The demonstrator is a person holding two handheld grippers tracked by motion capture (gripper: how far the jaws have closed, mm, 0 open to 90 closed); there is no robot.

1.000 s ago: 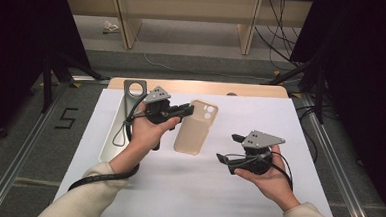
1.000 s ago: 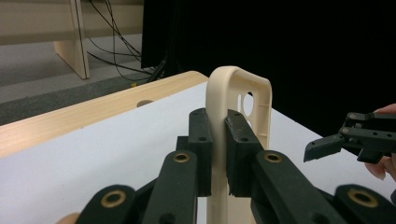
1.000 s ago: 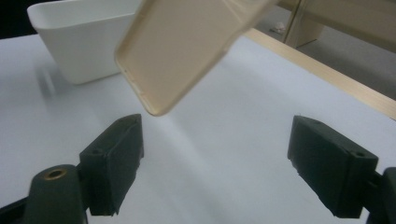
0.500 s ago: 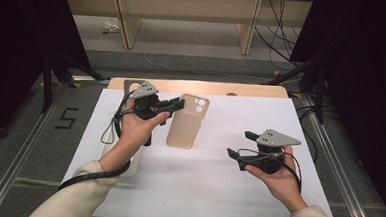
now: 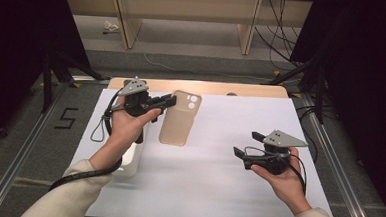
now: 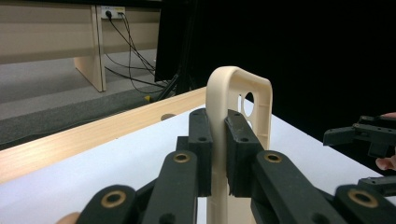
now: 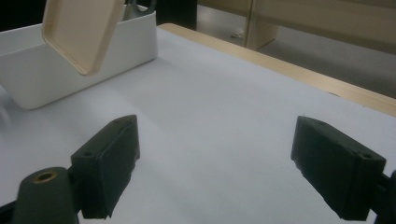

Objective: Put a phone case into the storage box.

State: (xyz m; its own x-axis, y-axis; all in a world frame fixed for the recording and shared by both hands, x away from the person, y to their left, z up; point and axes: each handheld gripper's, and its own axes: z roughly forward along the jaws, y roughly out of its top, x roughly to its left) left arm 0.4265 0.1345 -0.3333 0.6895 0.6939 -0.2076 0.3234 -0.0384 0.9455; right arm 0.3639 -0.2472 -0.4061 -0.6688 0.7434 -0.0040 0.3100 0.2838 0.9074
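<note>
A beige phone case (image 5: 179,120) hangs in the air over the white table sheet, camera cutout at its far end. My left gripper (image 5: 169,102) is shut on its left long edge. In the left gripper view the two pads pinch the rim of the case (image 6: 239,91) at my left gripper (image 6: 218,128). My right gripper (image 5: 243,147) is held low over the right part of the sheet, jaws wide apart and nothing between them. The right gripper view shows my right gripper (image 7: 215,161) open above bare sheet, with the case (image 7: 79,32) at the upper left.
A white rectangular bin (image 5: 130,160) stands at the left edge of the sheet, under my left forearm; its wall (image 7: 70,79) is also in the right gripper view. The wooden table edge (image 5: 207,87) runs along the far side. Dark floor and metal rails surround the table.
My left hand has carried the case to the left and a little farther away, slightly higher. My right hand has drifted to the right, its jaws still open.
</note>
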